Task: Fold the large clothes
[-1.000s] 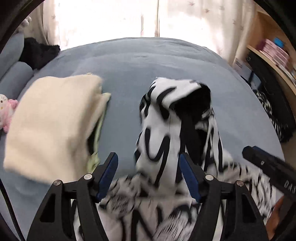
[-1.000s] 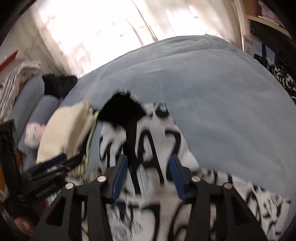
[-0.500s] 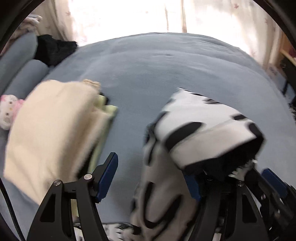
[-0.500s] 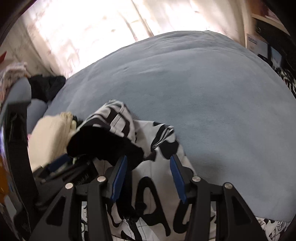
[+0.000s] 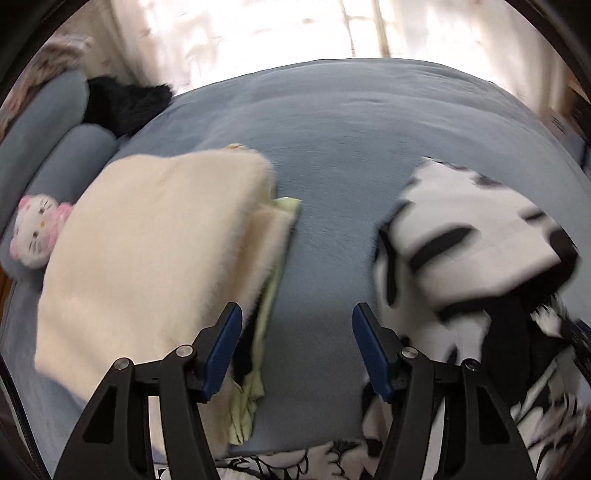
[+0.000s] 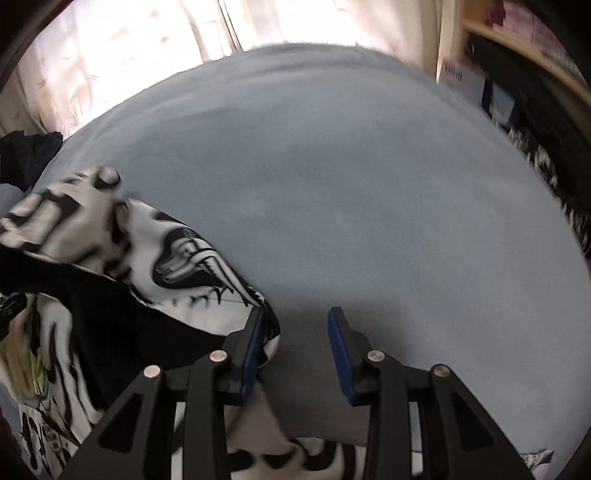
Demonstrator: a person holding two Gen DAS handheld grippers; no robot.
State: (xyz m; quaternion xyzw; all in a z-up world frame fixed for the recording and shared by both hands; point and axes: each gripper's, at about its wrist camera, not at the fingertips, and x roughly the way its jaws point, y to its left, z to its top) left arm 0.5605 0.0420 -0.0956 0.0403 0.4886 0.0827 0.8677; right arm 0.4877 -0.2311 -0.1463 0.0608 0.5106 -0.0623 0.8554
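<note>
The bed point(image 5: 332, 155) fills most of both views, covered in a plain grey-blue blanket, with pale curtains point(image 5: 258, 33) bright behind its far edge. My garment point(image 5: 476, 240), white with bold black marks and a black lining, lies bunched on the bed: in the left view it is heaped at the right side, reaching down past the right finger, and in the right view it is piled at the left, its edge running down to the left finger. A folded cream stack point(image 5: 147, 266) with a thin green layer at its edge sits on the bed to the left, well apart from the garment across a strip of bare blanket. Grey pillows point(image 5: 55, 122) line the far left edge, a black fluffy thing point(image 5: 125, 101) beyond them, and a small pink-and-white plush point(image 5: 35, 236) rests beside the stack. A wooden shelf point(image 6: 524, 48) stands at the right of the bed. My left hand-held gripper point(image 5: 297, 347) is spread and closing, with only bare blanket between its blue pads. My right hand-held gripper point(image 6: 295, 350) is narrower and also closing; the garment's edge lies against the outer side of its left finger point(image 6: 253, 350), and I see only blanket in the gap.
</note>
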